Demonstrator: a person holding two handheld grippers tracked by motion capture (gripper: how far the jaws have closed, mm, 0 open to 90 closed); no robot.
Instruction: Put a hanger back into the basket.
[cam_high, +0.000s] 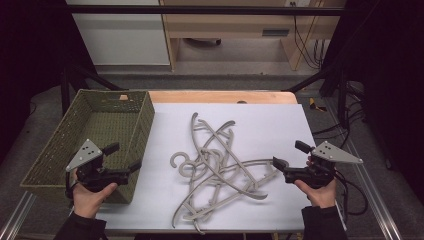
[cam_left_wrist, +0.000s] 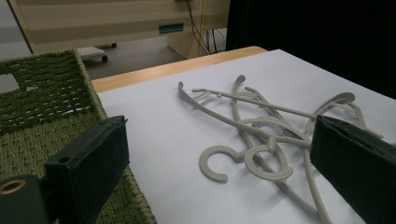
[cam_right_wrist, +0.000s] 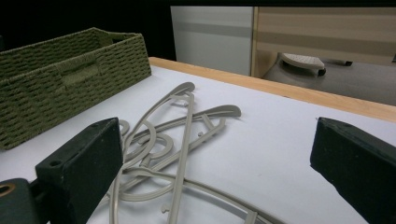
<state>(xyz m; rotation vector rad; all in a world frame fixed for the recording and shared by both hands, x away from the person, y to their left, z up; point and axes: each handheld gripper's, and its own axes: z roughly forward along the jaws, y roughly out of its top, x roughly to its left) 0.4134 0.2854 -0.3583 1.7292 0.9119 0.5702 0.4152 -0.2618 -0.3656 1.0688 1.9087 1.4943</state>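
Claws (cam_high: 125, 159) (cam_high: 287, 161) gape; hangers (cam_high: 218, 167) beside basket (cam_high: 145, 117).

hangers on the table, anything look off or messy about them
Yes: the grey hangers lie in a tangled heap on the white sheet, arms crossing and hooks interlocked, not stacked. The green woven basket beside them holds none. No breakage shows.

The person wears dark sleeves (cam_high: 80, 227) that end at the wrists. Each hand grips a black set of tongs: the left tongs (cam_high: 125, 159) and the right tongs (cam_high: 288, 156) each carry a grey three-cornered plate (cam_high: 84, 154) on top, dotted with small screws. A black cable (cam_high: 356, 196) trails from the right one. Up close, the jaws are blocky, matt black, with a brass-coloured ring (cam_left_wrist: 11, 186) at the base.
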